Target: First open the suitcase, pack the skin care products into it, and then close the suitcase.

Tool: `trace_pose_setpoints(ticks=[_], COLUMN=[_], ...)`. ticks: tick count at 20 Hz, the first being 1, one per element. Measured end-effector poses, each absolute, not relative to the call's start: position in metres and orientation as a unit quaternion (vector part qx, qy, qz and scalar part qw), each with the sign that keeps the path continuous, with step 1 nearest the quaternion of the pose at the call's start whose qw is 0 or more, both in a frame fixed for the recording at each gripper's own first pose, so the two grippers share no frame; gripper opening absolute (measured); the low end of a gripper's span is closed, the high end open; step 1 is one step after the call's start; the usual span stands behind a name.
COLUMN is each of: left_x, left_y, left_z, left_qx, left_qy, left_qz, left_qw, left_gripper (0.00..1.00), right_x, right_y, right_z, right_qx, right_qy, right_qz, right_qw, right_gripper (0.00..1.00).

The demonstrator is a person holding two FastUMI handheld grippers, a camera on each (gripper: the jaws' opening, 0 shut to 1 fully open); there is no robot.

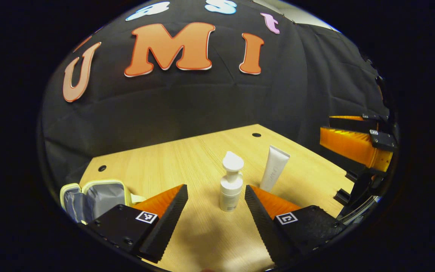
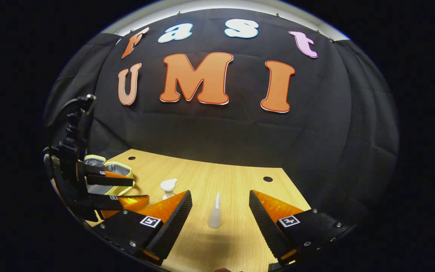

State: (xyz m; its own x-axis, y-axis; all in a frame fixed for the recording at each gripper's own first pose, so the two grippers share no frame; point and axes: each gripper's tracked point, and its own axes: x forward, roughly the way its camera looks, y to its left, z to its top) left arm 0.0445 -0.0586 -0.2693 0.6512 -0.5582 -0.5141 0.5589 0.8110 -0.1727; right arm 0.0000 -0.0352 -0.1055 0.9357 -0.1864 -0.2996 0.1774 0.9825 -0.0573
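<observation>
A white pump bottle (image 1: 231, 184) stands upright on the wooden table, just ahead of my left gripper (image 1: 216, 196), whose fingers are spread wide apart around empty space. A white tube (image 1: 274, 168) stands on its cap behind and right of the bottle. In the right gripper view the tube (image 2: 215, 211) stands edge-on ahead of my right gripper (image 2: 220, 204), which is open too. The pump bottle (image 2: 168, 188) peeks out behind its left finger. The small suitcase (image 1: 94, 198) lies open at the table's left, grey lining showing. The left gripper (image 2: 125, 190) hangs open near the suitcase (image 2: 115, 168).
The wooden table (image 1: 187, 158) has dark round holes near its far corners (image 1: 256, 135). Black cloth walls close the booth right behind it. The right gripper's body (image 1: 357, 145) shows at the right edge of the left gripper view.
</observation>
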Motion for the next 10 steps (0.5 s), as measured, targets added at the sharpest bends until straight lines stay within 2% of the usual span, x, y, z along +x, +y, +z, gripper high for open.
trace_pose_setpoints(ticks=[10], left_x=[0.053], left_y=[-0.089], left_z=[-0.334], left_qx=[0.033], left_qy=[0.338], left_qz=[-0.319], left_qw=[0.885], left_gripper=[0.98], right_x=[-0.008], right_y=[-0.058], right_z=[-0.118], right_qx=[-0.024], right_qy=[0.179], right_qz=[-0.100], right_qw=[0.978], right_gripper=[0.97])
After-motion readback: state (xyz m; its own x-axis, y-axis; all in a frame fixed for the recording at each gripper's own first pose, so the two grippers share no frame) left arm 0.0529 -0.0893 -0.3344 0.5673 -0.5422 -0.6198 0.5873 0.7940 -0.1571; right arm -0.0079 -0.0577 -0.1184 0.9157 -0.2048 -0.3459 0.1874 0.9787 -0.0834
